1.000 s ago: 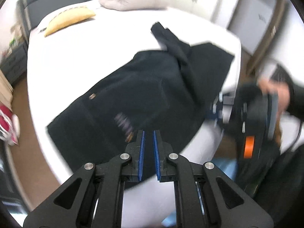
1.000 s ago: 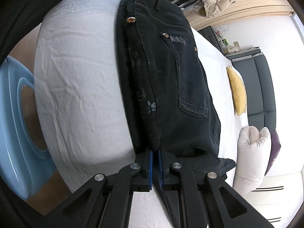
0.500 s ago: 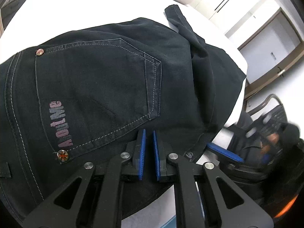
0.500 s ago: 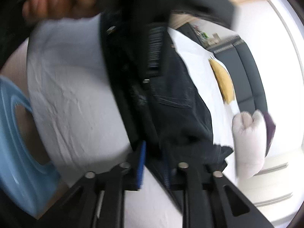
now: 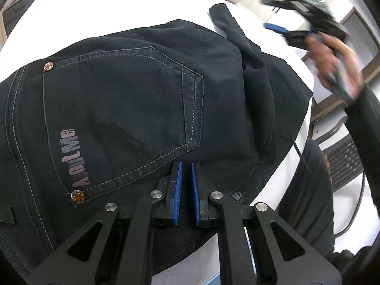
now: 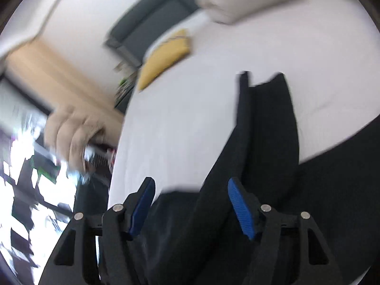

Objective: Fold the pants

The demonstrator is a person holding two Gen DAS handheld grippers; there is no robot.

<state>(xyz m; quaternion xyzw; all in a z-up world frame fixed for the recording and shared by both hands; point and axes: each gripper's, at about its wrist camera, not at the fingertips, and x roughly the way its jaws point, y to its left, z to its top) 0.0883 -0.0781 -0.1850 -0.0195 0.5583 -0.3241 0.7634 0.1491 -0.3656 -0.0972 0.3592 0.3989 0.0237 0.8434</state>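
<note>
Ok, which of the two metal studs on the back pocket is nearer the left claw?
The stud with the flag pattern, at the pocket corner below the pink lettering. The plain copper stud sits at the far corner, further from the left claw.

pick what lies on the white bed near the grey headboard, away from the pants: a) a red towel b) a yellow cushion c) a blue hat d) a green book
b: a yellow cushion lies on the white bed near the grey headboard, well apart from the dark jeans.
</note>
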